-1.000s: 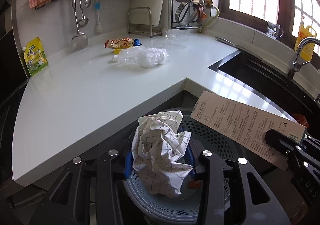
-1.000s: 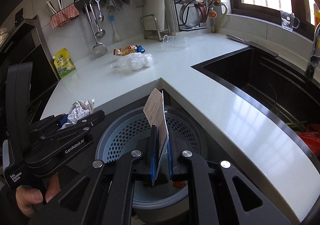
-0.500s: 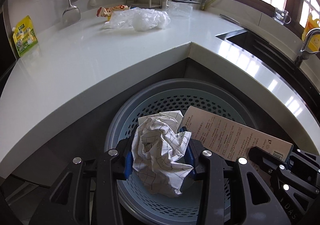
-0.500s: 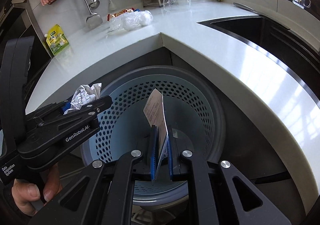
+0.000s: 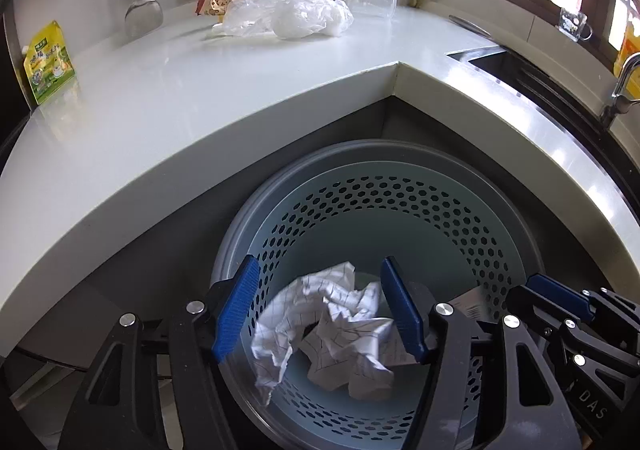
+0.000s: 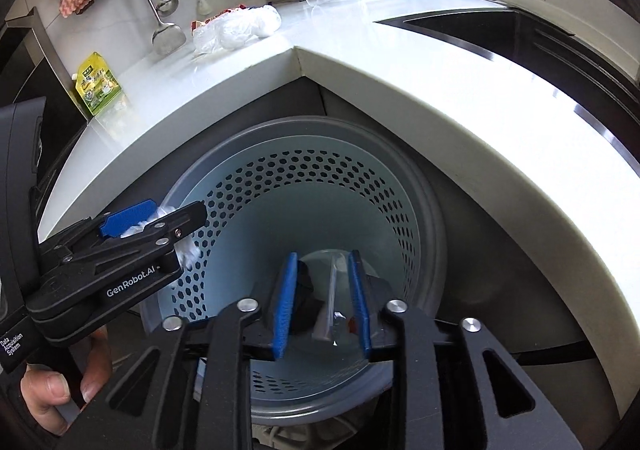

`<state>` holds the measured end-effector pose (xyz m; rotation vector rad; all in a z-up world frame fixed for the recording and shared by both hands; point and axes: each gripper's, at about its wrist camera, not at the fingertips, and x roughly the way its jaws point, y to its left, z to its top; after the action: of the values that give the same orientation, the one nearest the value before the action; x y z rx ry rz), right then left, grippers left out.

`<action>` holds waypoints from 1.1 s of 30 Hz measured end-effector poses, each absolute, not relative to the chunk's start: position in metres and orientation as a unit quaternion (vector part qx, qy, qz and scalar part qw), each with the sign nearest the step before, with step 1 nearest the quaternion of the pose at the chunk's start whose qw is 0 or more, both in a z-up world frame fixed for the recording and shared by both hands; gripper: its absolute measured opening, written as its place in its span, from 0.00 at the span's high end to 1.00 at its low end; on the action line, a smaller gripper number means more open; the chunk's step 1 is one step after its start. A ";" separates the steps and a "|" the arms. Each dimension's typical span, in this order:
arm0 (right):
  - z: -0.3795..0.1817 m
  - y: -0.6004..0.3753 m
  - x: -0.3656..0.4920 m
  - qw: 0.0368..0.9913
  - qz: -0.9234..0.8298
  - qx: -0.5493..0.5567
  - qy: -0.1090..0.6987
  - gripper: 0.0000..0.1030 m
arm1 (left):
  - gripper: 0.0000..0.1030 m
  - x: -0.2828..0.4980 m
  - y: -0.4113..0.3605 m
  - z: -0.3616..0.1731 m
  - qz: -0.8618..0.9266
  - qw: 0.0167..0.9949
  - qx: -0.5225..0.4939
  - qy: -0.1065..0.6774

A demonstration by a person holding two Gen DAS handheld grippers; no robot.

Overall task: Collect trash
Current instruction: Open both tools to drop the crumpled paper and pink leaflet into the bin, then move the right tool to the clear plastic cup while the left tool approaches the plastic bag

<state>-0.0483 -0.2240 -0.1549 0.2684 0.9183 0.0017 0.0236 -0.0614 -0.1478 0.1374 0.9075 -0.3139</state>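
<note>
A light blue perforated bin in a grey outer shell stands on the floor in the counter's inner corner. My left gripper hangs over its mouth with its jaws opening. The crumpled checked paper sits loose between the blue pads and is dropping into the bin. My right gripper is over the same bin, jaws opening too. The white printed card hangs edge-on and blurred between its pads, touching neither. The card's corner shows beside the right gripper. The left gripper is at the bin's left rim.
On the white counter lie a crumpled clear plastic bag, a snack wrapper, a clear plastic cup and a yellow-green pouch. A dark sink and faucet are at the right. A hand holds the left gripper.
Both grippers sank from counter height to the bin's mouth. Both jaws have opened, letting go of the crumpled paper and the card, which now drop into the bin.
</note>
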 end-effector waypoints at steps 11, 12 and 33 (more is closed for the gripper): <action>-0.153 -0.229 -0.050 0.890 -0.001 0.134 0.436 0.68 | 0.29 0.024 -0.056 -0.142 -0.143 0.888 0.056 0.433; -0.153 -0.229 -0.050 0.890 0.000 0.134 0.436 0.67 | 0.29 0.023 -0.055 -0.142 -0.144 0.888 0.054 0.433; -0.102 -0.229 -0.050 0.928 0.027 0.107 0.356 0.43 | 0.09 0.019 -0.026 -0.079 -0.103 0.930 0.020 0.352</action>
<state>-0.0499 -0.2293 -0.1018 0.2188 0.7303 0.0562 0.0193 -0.0257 -0.0793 0.0419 0.7214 -0.2105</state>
